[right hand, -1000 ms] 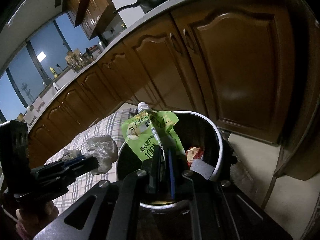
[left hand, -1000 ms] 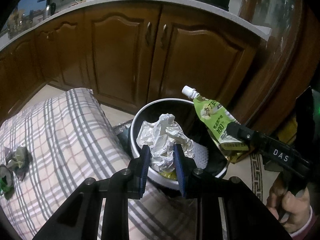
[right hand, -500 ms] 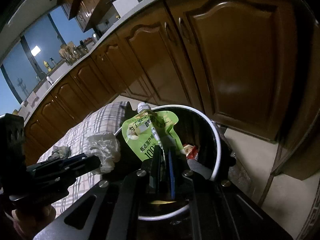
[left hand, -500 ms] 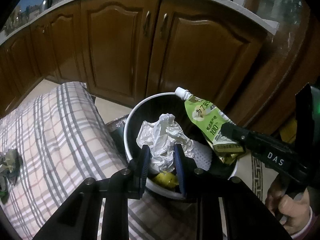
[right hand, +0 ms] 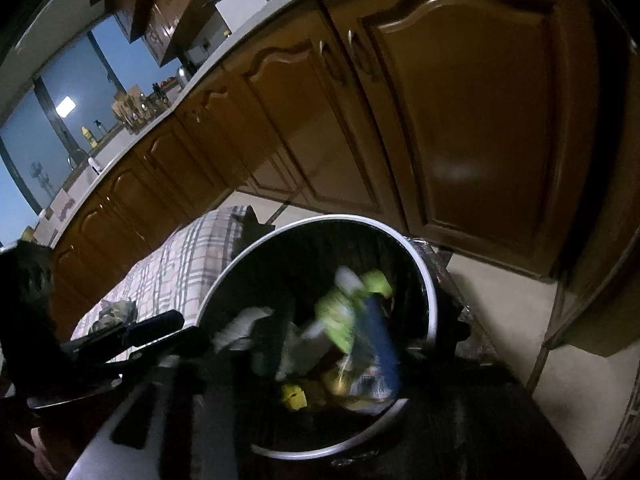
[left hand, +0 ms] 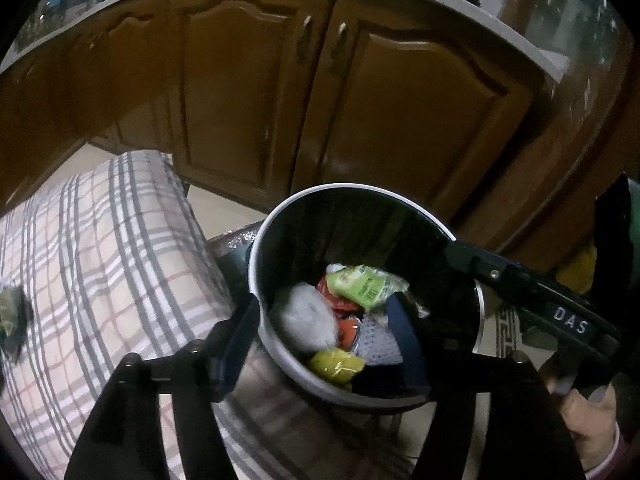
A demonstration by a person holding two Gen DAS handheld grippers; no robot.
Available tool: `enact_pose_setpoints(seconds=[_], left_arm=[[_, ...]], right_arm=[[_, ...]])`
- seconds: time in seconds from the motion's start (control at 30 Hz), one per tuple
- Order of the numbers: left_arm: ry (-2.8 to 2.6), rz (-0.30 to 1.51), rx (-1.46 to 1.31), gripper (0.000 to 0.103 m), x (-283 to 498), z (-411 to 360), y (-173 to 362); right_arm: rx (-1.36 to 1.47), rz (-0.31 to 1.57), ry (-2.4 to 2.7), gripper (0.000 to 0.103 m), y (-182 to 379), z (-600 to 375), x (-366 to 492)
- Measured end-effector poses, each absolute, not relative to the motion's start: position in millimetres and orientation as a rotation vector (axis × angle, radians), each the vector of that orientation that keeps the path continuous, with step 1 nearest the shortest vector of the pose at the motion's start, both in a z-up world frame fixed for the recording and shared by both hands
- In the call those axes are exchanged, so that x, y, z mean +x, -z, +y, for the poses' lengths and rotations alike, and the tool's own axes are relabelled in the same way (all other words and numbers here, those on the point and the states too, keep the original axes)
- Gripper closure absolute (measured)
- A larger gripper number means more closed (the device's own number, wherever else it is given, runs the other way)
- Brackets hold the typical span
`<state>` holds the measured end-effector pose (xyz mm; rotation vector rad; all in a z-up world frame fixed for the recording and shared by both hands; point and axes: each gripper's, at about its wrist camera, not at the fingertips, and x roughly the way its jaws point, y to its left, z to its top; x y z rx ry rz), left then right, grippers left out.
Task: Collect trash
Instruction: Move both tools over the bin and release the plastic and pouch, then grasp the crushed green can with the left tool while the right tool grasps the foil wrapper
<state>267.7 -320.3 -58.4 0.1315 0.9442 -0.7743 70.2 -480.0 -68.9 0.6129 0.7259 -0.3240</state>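
At the lower centre of my left wrist view sits the trash bin (left hand: 362, 196), round and dark inside with a pale rim. My left gripper (left hand: 324, 344) stands spread above it, its jaws having just been opening, nothing pinched between them. A crumpled white wrapper (left hand: 306, 316) lies blurred inside the bin, beside the green drink pouch (left hand: 366, 286) and some red and yellow scraps. My right gripper (right hand: 320, 344) also hangs over the bin with jaws parted after just opening; the pouch shows as a green smear past its blue pad, free of it. To the left a plaid cloth (left hand: 100, 264) still carries a small crumpled scrap (left hand: 12, 316) at the frame's edge.
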Motion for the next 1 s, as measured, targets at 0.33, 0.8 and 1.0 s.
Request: enact_pose_setpoints(seconds=[0.33,0.8,1.0], left_arm=[[0.714,0.913,0.069,0.031,247,-249,54],[0.474,0.94,-0.105,0.03,225,-71,57],[0.397,0.905,-0.124,0.03,211,-21,47]], right_arm=[[0.623,0.657,0.289,0.021,52,-452,60],[0.61,0.712,0.09,0.007,54,-337,99],[0.578,0.753,0.009,0.007,55,-288,131]])
